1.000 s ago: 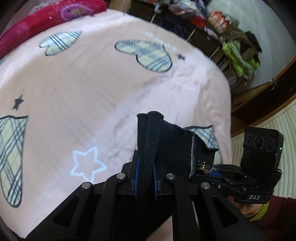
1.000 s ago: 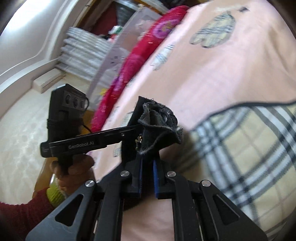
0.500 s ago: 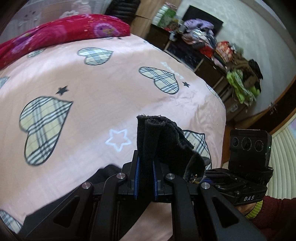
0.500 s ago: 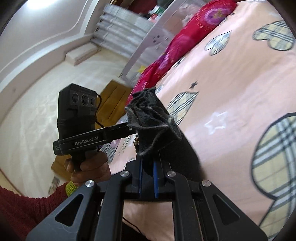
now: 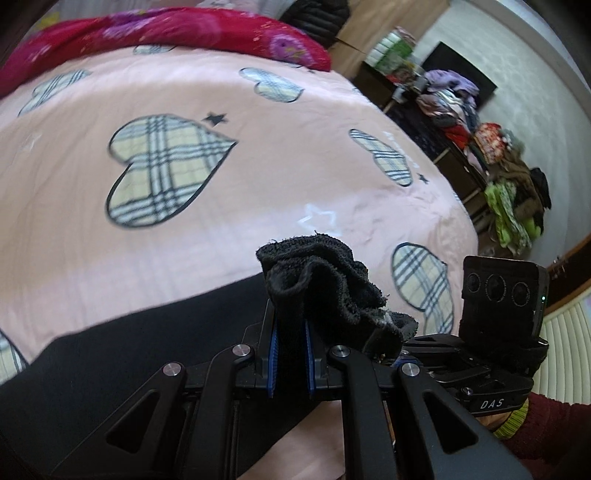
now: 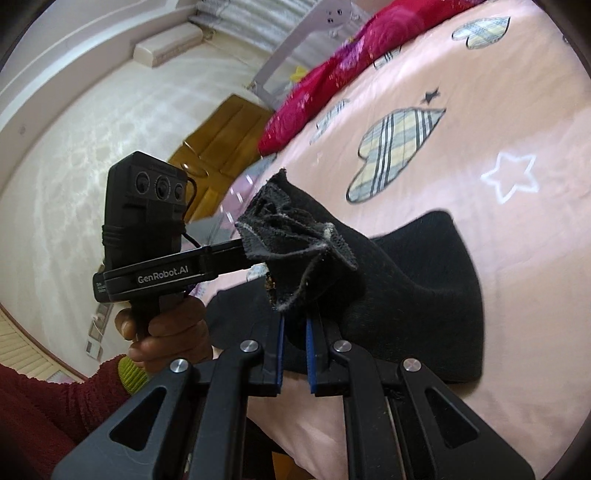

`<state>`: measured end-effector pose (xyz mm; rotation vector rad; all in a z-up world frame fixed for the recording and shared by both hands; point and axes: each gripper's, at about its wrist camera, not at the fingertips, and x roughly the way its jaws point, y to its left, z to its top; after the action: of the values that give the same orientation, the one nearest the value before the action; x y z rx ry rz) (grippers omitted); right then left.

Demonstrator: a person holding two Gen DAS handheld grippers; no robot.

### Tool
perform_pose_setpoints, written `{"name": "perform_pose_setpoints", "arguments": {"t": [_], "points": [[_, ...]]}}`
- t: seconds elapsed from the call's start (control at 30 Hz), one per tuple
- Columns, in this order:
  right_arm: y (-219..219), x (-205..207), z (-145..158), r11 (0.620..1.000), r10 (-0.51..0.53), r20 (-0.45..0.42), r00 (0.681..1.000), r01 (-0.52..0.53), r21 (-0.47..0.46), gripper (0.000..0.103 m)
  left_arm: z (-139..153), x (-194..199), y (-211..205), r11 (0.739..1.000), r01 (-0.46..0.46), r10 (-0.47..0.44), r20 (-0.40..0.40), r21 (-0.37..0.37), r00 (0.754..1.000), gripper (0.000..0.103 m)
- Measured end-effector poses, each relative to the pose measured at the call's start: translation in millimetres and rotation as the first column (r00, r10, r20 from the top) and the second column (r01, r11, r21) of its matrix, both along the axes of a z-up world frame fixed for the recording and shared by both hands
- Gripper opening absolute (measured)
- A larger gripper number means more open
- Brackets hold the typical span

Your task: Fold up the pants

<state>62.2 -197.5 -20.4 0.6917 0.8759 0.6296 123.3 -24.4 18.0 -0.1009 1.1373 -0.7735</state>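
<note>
The black pants (image 5: 140, 343) hang from both grippers above a pink bedsheet (image 5: 258, 177) with plaid hearts. My left gripper (image 5: 290, 350) is shut on a bunched edge of the pants (image 5: 317, 273), which sticks up past the blue pads. My right gripper (image 6: 293, 350) is shut on another bunched edge (image 6: 291, 236); the cloth (image 6: 417, 295) drapes down to the right onto the bed. Each gripper shows in the other's view, the right one (image 5: 498, 325) close at my left gripper's right, the left one (image 6: 155, 236) at my right gripper's left.
A red floral quilt (image 5: 166, 33) lies along the far side of the bed. Piles of clothes (image 5: 509, 184) sit on a dark cabinet beyond the bed's right edge. A wooden door (image 6: 218, 136) and a white bed rail (image 6: 306, 40) stand past the quilt.
Both grippers have risen and tilted back with the pants in them. More of the bed and more hanging black cloth are in view now.
</note>
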Motion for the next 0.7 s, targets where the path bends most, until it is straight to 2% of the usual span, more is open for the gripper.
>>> {"name": "perform_pose_setpoints", "arguments": {"t": [0.27, 0.53, 0.7], "points": [[23, 15, -17, 0.996, 0.048, -0.051, 0.998, -0.052, -0.076, 0.011, -30, 1, 27, 0.997, -0.07, 0.071, -0.05, 0.009, 0.996, 0.011], [35, 17, -27, 0.988, 0.064, -0.084, 0.994, -0.075, -0.132, 0.012, -45, -5, 46, 0.993, -0.116, 0.117, -0.08, 0.017, 0.99, 0.009], [40, 16, -29, 0.983, 0.074, -0.093, 0.993, -0.088, -0.163, 0.014, -45, -14, 59, 0.988, -0.153, 0.154, -0.091, 0.019, 0.984, 0.009]]}}
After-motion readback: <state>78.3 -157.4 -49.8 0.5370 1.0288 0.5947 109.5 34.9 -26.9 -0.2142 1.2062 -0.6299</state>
